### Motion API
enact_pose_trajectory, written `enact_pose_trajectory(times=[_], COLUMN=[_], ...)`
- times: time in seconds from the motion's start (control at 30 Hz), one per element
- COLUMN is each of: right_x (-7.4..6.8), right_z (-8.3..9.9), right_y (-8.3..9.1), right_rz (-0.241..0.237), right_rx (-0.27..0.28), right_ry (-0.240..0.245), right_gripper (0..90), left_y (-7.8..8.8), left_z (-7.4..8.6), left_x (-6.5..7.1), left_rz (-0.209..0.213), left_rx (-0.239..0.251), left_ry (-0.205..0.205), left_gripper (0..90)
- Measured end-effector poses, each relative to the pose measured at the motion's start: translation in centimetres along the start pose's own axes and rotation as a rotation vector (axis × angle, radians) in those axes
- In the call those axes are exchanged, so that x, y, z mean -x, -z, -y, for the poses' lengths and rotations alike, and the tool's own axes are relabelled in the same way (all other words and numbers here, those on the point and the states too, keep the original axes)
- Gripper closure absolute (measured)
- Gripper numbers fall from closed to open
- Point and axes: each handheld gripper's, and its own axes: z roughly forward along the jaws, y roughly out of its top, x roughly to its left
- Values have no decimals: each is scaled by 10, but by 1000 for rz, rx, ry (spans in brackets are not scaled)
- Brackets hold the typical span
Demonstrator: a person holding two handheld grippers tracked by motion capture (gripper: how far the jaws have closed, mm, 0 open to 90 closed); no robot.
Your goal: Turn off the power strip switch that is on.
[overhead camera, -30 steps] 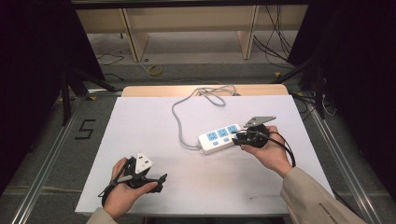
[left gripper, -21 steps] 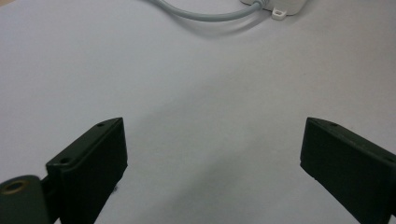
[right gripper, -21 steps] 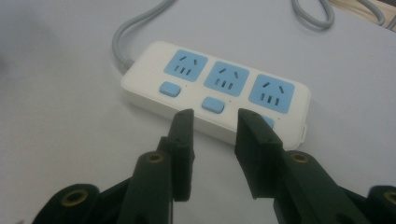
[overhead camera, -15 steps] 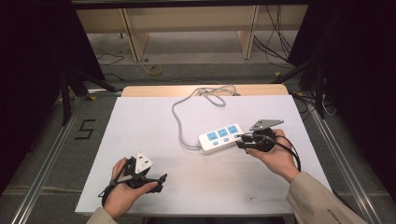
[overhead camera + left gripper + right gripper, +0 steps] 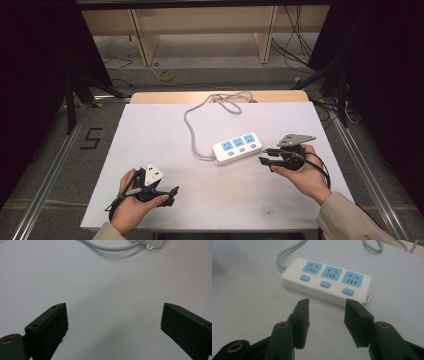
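Two grippers, left gripper (image 5: pixel 167 192) and right gripper (image 5: pixel 263 156), are held unclenched and empty near a power strip (image 5: pixel 237 148).

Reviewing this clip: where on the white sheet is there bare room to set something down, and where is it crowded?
Bare: the sheet's far-left stretch beside the grey cord, and the near middle between the left tongs and right tongs, below the power strip. Crowded: centre-right, where the right tongs sit close to the strip, apart from it, and the far middle, where the cord loops.
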Motion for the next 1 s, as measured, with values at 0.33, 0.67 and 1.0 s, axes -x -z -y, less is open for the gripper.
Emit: enact_pose_trajectory(times=[0.33,0.67,1.0], right_x=[0,2,-1], right_z=[17,33,48], right_y=[13,21,28], right_rz=[-11,-22,-9], right_rx=[2,-8,-7], right_ry=[-13,-24,-20], right_gripper=[518,478,410], left_y=[0,0,1], left_z=[0,0,0], left_x=[0,0,1], left_rz=[2,3,5], left_rx=[-1,-5,-6], left_ry=[-5,-8,-3], left_gripper=[71,72,72])
